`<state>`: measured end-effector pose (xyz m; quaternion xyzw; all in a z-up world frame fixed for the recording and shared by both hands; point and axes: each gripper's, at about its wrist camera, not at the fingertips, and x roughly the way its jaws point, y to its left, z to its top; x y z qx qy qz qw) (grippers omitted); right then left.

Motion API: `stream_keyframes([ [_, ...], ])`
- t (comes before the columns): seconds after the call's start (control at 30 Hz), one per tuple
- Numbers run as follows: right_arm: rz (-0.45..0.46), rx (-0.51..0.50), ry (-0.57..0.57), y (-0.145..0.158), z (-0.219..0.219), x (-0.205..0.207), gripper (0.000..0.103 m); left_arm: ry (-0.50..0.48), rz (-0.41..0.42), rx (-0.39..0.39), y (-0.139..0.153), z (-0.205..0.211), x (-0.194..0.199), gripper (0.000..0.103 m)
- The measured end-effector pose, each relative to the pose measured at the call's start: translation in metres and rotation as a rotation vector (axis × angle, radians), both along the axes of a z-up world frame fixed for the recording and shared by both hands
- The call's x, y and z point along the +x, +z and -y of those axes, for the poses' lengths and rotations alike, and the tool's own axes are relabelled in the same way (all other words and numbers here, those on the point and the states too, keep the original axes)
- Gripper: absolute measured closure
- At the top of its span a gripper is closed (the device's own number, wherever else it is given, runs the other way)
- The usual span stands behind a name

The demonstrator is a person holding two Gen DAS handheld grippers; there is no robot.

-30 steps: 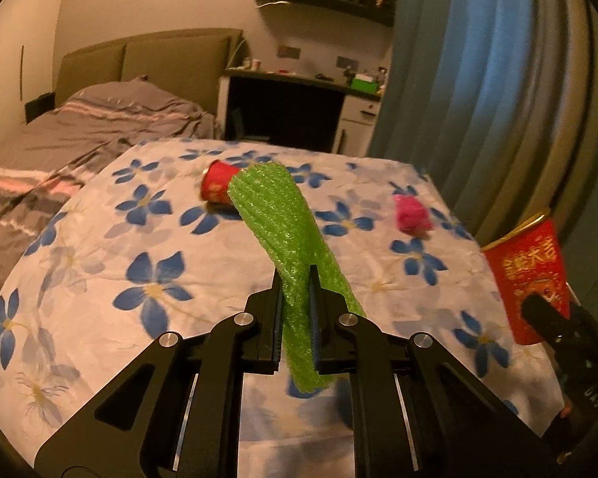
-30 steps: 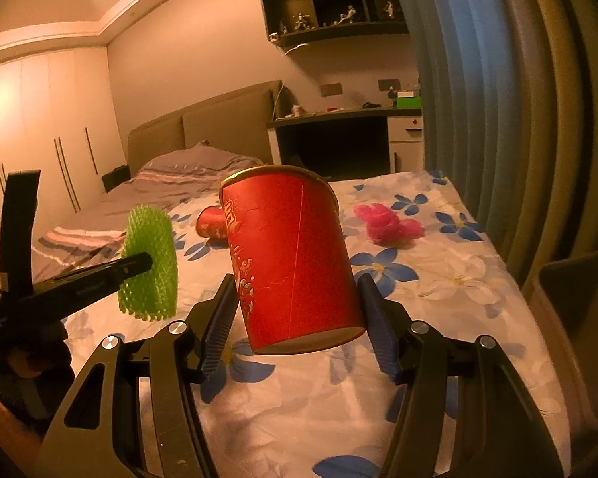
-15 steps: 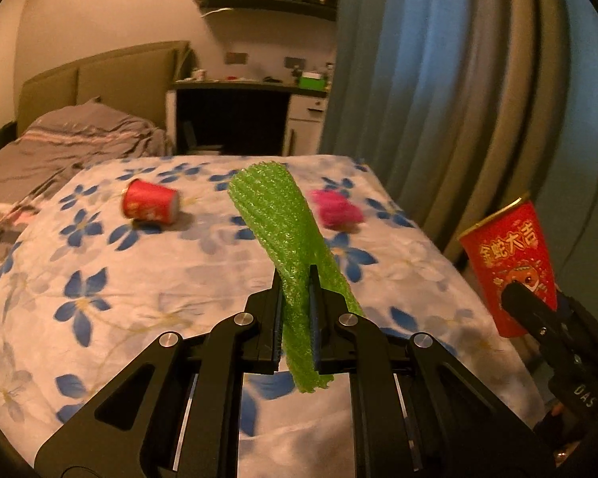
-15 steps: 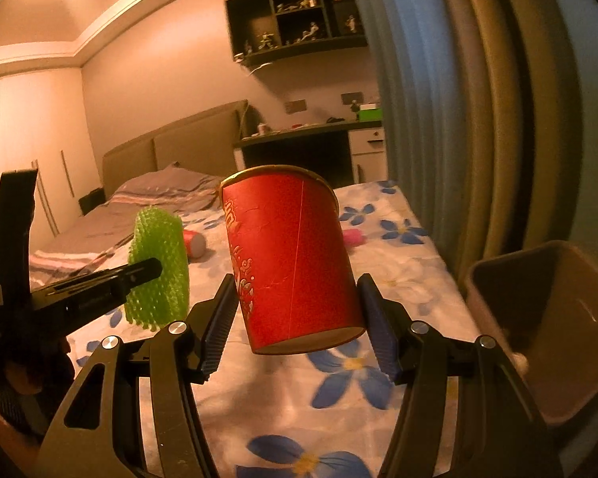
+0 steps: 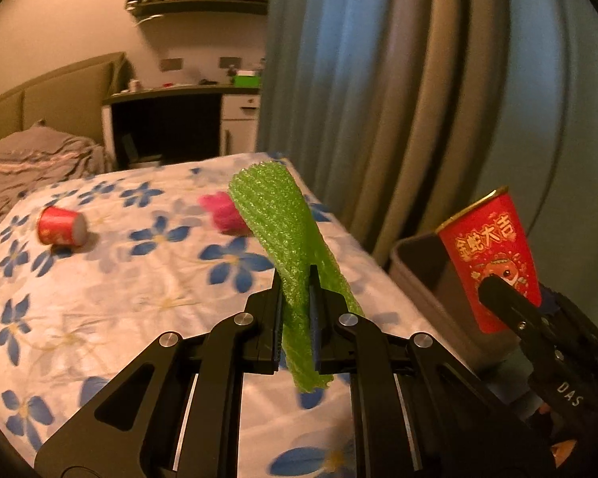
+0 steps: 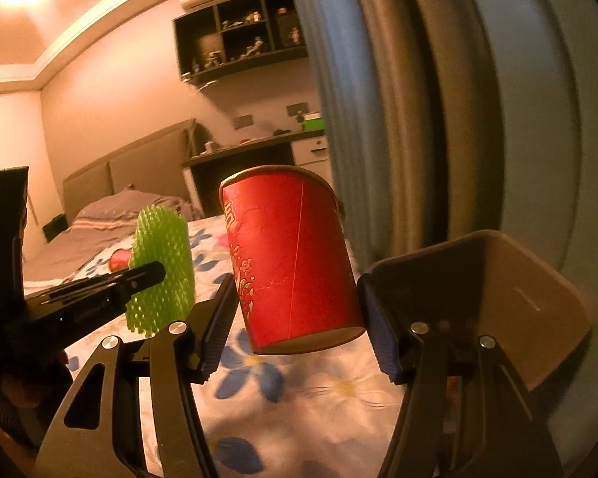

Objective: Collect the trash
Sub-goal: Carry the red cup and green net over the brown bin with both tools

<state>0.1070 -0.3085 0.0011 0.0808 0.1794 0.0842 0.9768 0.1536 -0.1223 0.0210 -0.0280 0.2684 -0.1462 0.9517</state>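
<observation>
My left gripper (image 5: 295,314) is shut on a green foam net sleeve (image 5: 283,235), which stands up and leans back above the flowered bed cover (image 5: 119,279). The same sleeve (image 6: 161,271) shows at the left of the right wrist view. My right gripper (image 6: 295,314) is shut on a red paper cup (image 6: 287,255), held tilted with its rim up; that cup (image 5: 492,259) appears at the right of the left wrist view. A brown bin (image 6: 498,298) stands just beyond the bed's right edge, right of the cup.
A second red paper cup (image 5: 59,226) lies on its side on the bed, far left. A pink crumpled piece (image 5: 221,215) lies behind the green sleeve. Grey-blue curtains (image 5: 378,99) hang right of the bed. A desk (image 5: 171,127) stands behind.
Both grippers have swung to the right with their loads. The bin has come into view beside the bed, and the lying red cup and pink piece have slid left in the views.
</observation>
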Motion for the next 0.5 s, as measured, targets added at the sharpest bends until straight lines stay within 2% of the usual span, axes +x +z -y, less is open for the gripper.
stream_keyframes([
  [0.27,0.009,0.014,-0.111,-0.005,0.047,-0.004,0.043,-0.127,0.015,0.002,-0.003,0.06,0.007,0.093],
  [0.5,0.028,0.005,-0.19,-0.005,0.077,-0.004,0.043,-0.253,-0.004,-0.019,-0.012,0.117,0.022,0.093],
])
